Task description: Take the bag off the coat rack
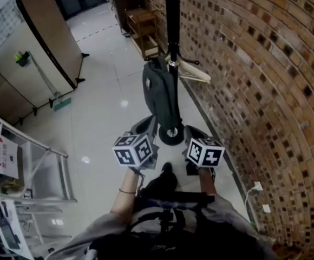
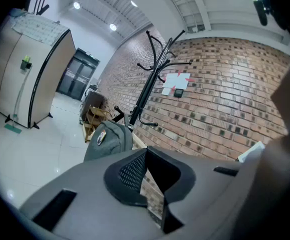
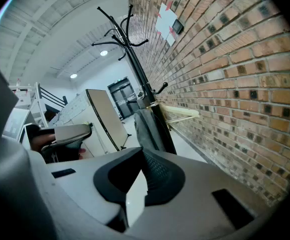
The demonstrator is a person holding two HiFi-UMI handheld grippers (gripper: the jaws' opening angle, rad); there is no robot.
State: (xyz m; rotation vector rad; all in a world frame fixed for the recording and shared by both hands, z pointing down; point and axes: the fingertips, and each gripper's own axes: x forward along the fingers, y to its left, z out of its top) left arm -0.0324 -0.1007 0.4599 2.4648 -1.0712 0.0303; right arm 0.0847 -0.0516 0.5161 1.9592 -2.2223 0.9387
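Note:
A dark grey backpack hangs low on the black coat rack, just above the rack's round base. A wooden hanger hangs on the rack's right side. My left gripper and right gripper are held side by side in front of the base, below the bag and apart from it. In the left gripper view the bag and rack lie ahead, and the left gripper is shut with nothing in it. The right gripper also looks shut and empty, with the bag ahead.
A brick wall runs along the right, with a socket low down. A wooden shelf stands behind the rack. A partition panel and a mop are at the left, with a metal frame nearer. The floor is pale tile.

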